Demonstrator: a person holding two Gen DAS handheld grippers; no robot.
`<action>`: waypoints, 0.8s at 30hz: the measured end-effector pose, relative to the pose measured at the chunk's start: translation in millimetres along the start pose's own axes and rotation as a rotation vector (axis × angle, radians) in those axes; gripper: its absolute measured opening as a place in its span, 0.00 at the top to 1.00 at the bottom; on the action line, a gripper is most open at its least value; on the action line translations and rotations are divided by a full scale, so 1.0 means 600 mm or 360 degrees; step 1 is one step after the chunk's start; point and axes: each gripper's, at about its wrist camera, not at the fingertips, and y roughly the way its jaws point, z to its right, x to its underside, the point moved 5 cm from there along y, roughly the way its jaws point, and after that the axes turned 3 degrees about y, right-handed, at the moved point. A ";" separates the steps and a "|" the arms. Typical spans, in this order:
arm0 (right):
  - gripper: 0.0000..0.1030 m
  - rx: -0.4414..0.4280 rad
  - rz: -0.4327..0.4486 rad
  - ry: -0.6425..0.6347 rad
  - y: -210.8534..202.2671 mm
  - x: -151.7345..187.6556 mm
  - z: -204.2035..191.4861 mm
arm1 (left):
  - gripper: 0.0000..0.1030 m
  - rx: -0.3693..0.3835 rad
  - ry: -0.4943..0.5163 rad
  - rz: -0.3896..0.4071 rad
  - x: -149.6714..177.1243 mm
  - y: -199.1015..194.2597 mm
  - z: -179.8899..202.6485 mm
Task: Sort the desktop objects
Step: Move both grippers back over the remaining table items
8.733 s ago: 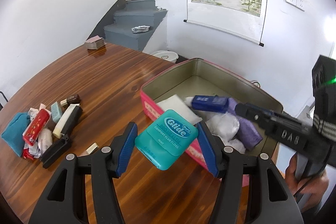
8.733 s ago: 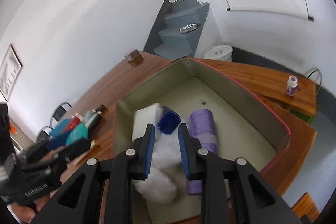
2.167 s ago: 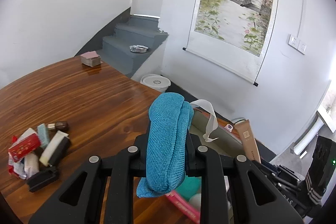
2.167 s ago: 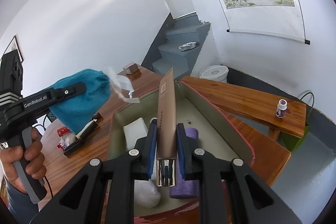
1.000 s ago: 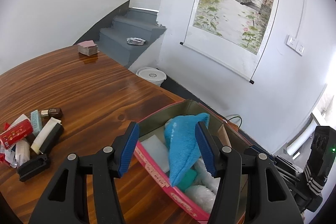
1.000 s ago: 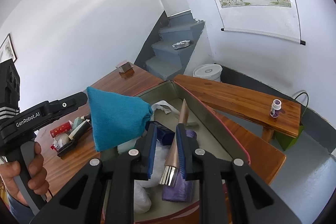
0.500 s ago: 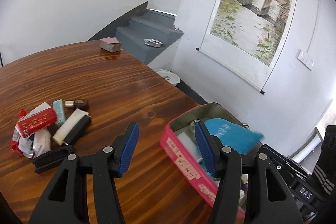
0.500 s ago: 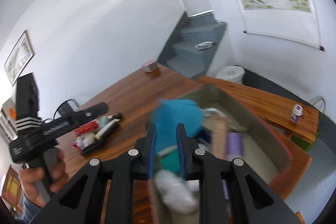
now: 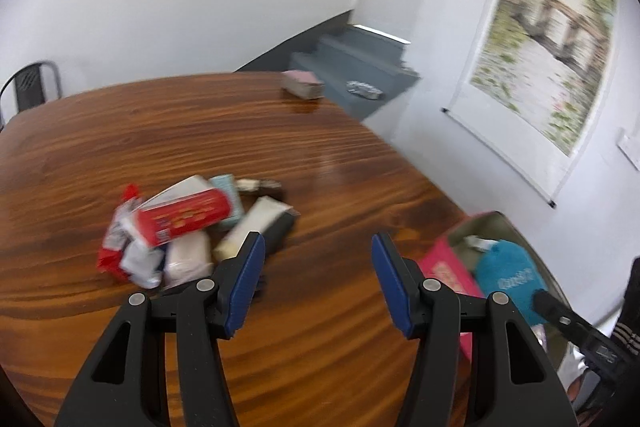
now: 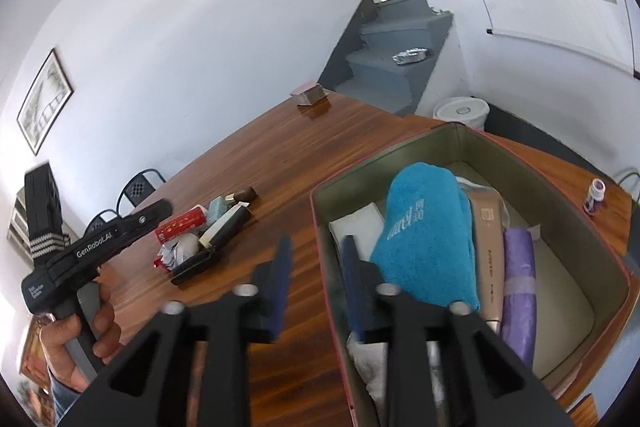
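Observation:
My left gripper (image 9: pixel 318 251) is open and empty, pointing at the table just right of a pile of small items (image 9: pixel 192 227): a red box (image 9: pixel 184 217), a white tube (image 9: pixel 252 227) and wrapped packets. The pink tin box (image 9: pixel 444 267) lies to its right. In the right wrist view the tin's wall (image 10: pixel 320 211) holds a teal cloth (image 10: pixel 428 239), a beige tube (image 10: pixel 488 247), a purple roll (image 10: pixel 518 287) and a white pad (image 10: pixel 356 227). My right gripper (image 10: pixel 318 255) hangs over the tin's near left wall, jaws opening, nothing between them. A hand holds the left gripper (image 10: pixel 162 207) above the pile (image 10: pixel 200 235).
A small pink-topped block (image 10: pixel 310 95) sits at the table's far edge. Beyond the tin is a wooden bench with a small bottle (image 10: pixel 596 193). A white bucket (image 10: pixel 460 111) and grey stairs stand behind. Chairs (image 10: pixel 138 189) line the left side.
The right gripper has opened and the beige tube now lies in the tin beside the teal cloth. The left gripper has swung left, from the tin toward the pile.

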 end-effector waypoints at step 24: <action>0.23 -0.0113 -0.0132 -0.0342 0.070 0.066 -0.147 | 0.42 -0.0271 -0.0158 0.0001 -0.035 0.014 -0.201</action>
